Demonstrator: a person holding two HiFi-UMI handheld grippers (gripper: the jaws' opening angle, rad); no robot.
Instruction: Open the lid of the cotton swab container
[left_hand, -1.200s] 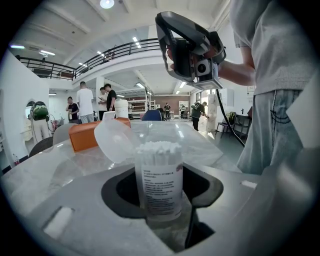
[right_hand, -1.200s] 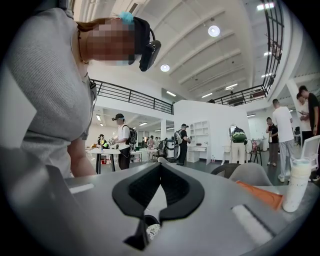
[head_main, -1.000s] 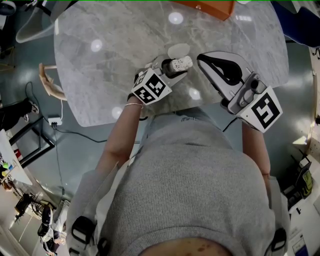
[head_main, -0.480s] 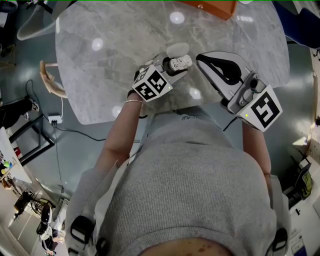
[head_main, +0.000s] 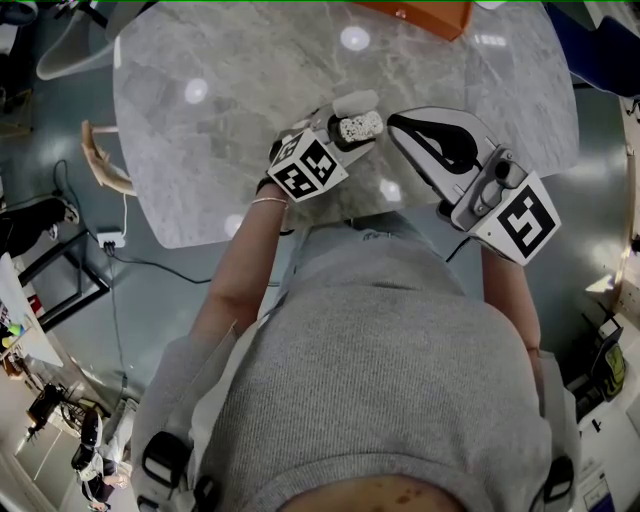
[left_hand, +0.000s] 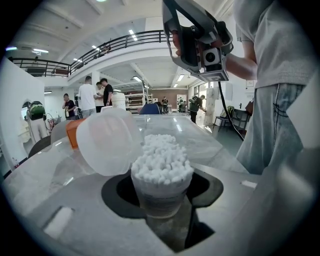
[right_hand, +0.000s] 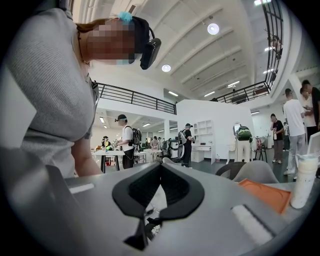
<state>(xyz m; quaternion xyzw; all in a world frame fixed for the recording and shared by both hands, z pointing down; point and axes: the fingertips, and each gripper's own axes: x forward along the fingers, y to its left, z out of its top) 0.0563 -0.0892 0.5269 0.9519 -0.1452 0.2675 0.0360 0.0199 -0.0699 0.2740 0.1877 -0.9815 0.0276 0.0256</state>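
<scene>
A clear round cotton swab container (left_hand: 161, 187) packed with white swabs sits between my left gripper's (left_hand: 162, 192) jaws, which are shut on it. Its translucent lid (left_hand: 106, 142) is flipped open and hangs tilted at the container's left side. In the head view the container (head_main: 360, 127) lies on its side in the left gripper (head_main: 345, 130) above the grey marble table (head_main: 250, 100), with the lid (head_main: 355, 102) just beyond it. My right gripper (head_main: 415, 128) hovers to the right of the container, apart from it, jaws shut and empty. The right gripper view shows its jaws (right_hand: 159, 172) pressed together.
An orange tray (head_main: 415, 15) lies at the table's far edge. A white bottle (right_hand: 305, 180) stands beside the orange tray (right_hand: 265, 192). Chairs (head_main: 100, 160) stand left of the table. People stand in the hall behind.
The right gripper has shifted slightly left, towards the container. The left gripper has barely moved and keeps its hold.
</scene>
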